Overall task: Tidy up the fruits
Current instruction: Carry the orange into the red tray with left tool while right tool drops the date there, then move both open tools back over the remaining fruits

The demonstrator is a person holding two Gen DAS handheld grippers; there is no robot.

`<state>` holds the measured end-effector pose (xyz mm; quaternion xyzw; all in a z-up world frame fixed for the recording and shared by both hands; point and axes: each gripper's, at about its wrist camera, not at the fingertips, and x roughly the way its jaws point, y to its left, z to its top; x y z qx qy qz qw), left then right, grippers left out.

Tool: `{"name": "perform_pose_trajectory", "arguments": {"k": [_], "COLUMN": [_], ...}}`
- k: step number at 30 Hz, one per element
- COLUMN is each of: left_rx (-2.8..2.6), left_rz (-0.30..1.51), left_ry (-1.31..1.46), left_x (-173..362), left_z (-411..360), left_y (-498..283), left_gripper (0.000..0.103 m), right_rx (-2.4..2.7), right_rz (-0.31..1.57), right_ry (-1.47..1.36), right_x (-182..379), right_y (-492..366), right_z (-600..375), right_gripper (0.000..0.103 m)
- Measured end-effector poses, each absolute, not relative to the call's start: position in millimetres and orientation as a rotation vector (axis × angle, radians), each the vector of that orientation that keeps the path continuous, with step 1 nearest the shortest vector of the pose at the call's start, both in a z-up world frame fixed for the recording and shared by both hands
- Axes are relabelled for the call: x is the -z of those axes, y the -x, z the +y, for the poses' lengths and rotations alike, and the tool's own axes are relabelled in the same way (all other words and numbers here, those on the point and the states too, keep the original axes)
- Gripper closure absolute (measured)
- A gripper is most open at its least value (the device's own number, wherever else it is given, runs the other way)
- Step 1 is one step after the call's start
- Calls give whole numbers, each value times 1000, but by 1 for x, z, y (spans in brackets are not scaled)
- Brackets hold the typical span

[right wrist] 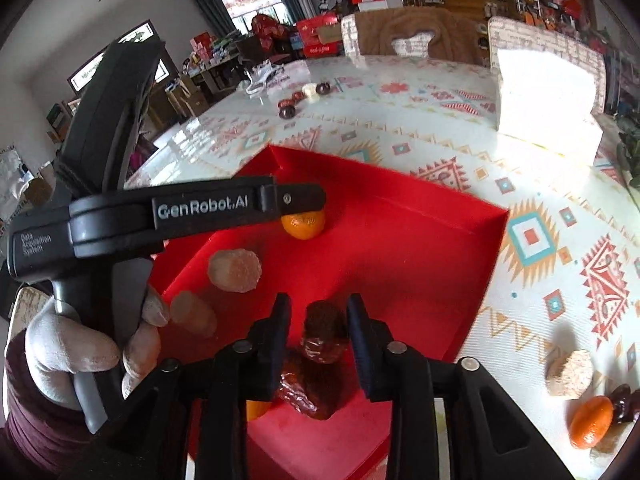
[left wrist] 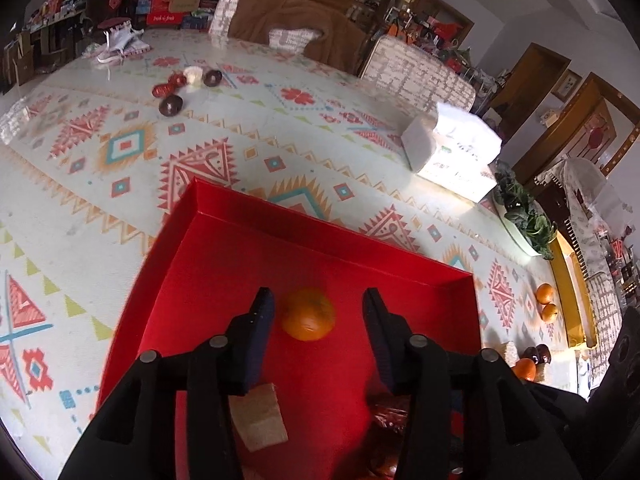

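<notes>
The left gripper (left wrist: pixel 318 312) hangs over the shallow red cardboard box (left wrist: pixel 224 200), its jaws spread wide around a round orange tangerine (left wrist: pixel 307 314) that rests on the box floor, touching neither finger. A pale beige puffed cake (left wrist: pixel 260 420) lies nearer in the same box. The right gripper (right wrist: pixel 319 316) hovers low over the box's near end, jaws parted on either side of a dark brown wrapped date (right wrist: pixel 324 336) without clearly pinching it. More tangerines (left wrist: pixel 546 300) sit by the right edge of the patterned tablecloth (left wrist: pixel 120 152), near a white tissue pack (left wrist: pixel 456 148).
</notes>
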<state>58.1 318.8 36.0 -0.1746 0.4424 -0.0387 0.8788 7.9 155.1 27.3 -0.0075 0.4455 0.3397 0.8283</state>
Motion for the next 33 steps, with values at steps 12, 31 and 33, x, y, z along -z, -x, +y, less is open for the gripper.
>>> {"name": "perform_pose_trajectory", "arguments": {"k": [12,31,33], "left_rx": [143,302,291], "left_rz": [731,782,779], "left_ry": [340,270,269], "left_x": [-108,-77,-78], "left_z": [275,143,146], "left_y": [30,69,70], "left_gripper": [31,26,26], "right_rx": [-619,-378,-386], "right_rz": [802,867,871], "right_ry": [-98,-170,-133], "right_x": [-82,-34,-29], "right_y": [28,52,49], "right_z": [53,-107,-96], "right_gripper": [64,62,62]}}
